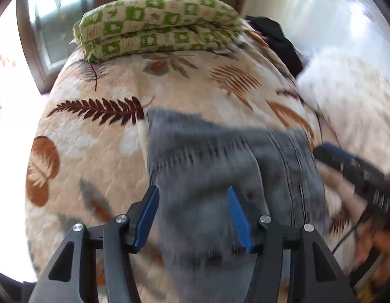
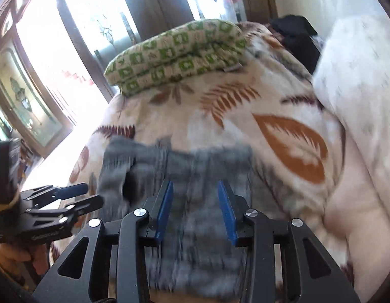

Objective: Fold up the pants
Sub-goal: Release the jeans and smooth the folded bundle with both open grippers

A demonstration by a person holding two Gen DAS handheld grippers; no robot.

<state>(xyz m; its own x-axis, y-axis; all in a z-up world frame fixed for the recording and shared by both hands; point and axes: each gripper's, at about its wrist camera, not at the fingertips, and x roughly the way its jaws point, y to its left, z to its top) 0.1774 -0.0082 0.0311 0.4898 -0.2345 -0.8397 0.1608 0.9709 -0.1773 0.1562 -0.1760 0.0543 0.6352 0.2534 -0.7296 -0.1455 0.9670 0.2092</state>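
Note:
Grey denim pants [image 1: 220, 166] lie on a leaf-patterned bedspread [image 1: 98, 141], blurred by motion. My left gripper [image 1: 192, 194] is open, its blue fingers [image 1: 149, 214] spread above the pants' near part, holding nothing. My right gripper [image 2: 195, 189] is open too, over the pants [image 2: 195, 166] in the right wrist view, and empty. The right gripper also shows at the right edge of the left wrist view [image 1: 321, 151]. The left gripper shows at the left of the right wrist view [image 2: 91, 194].
A folded green-and-cream checked blanket [image 1: 157, 27] lies at the bed's far end. A black garment [image 1: 278, 40] and a white quilt [image 1: 346, 93] lie on the right. Bright windows [image 2: 55, 50] stand beyond the bed on the left.

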